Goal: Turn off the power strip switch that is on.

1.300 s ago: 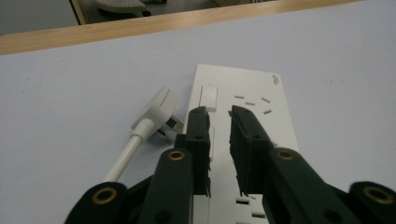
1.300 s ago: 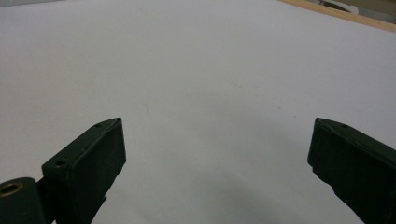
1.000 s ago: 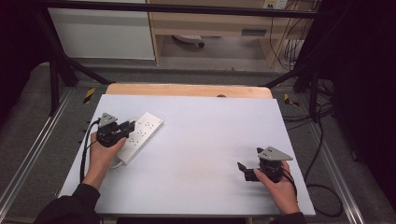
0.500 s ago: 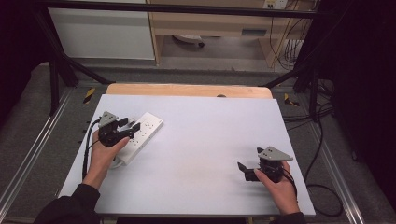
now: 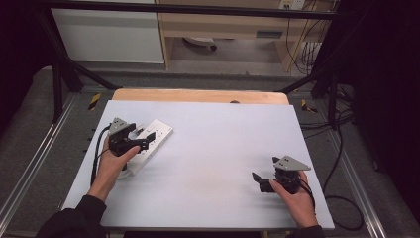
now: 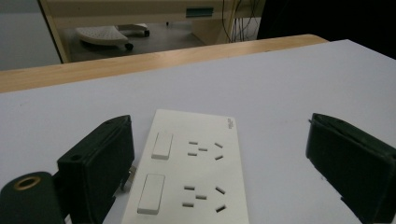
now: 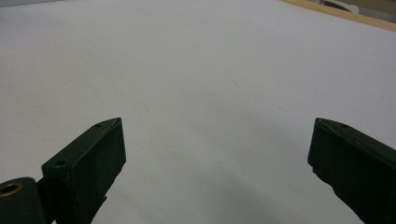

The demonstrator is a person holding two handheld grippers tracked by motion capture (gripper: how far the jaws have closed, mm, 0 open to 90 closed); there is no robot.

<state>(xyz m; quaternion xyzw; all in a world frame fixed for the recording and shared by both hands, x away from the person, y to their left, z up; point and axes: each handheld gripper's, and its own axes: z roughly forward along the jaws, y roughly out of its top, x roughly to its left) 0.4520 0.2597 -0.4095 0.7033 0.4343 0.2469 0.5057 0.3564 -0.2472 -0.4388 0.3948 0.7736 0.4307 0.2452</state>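
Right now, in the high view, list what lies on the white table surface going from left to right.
Left gripper with its fingers spread over the white power strip → bare middle of the table → right gripper, fingers open.

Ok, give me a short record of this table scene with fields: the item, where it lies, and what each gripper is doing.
item: white rectangular plastic power strip with two rocker switches and socket slots
place: flat on the pale grey table top, left side
left gripper: jaws have just been opening; now wide apart either side of the strip, pads not pressing it
right gripper: open over bare table, nothing between its jaws
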